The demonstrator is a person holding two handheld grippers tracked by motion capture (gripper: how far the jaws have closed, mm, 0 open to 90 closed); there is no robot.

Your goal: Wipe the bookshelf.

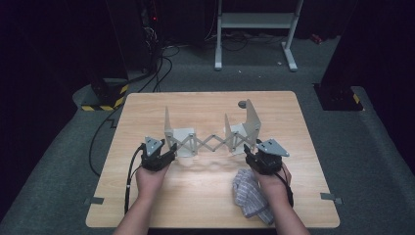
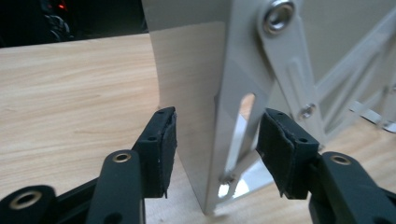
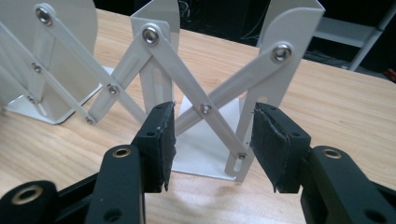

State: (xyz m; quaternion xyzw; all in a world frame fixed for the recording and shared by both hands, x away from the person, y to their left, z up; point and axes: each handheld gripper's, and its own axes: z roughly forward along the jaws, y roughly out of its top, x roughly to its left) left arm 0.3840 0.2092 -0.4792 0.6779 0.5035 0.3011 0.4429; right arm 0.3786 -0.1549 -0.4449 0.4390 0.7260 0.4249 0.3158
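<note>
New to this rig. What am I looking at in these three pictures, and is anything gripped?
No robot here: a person holds a two-jaw gripper in each hand. The high view looks down on a wooden table from the person's side, with the left gripper and right gripper coming in from below. The other two pictures come from cameras riding on each gripper, looking along its black jaws.

On the table stands a white metal extendable book rack with scissor-link arms, stretched out sideways. A checked cloth lies by the right hand.

Each gripper has its jaws around one end of the rack. Neither grips it: the pads stand apart from the metal.
</note>
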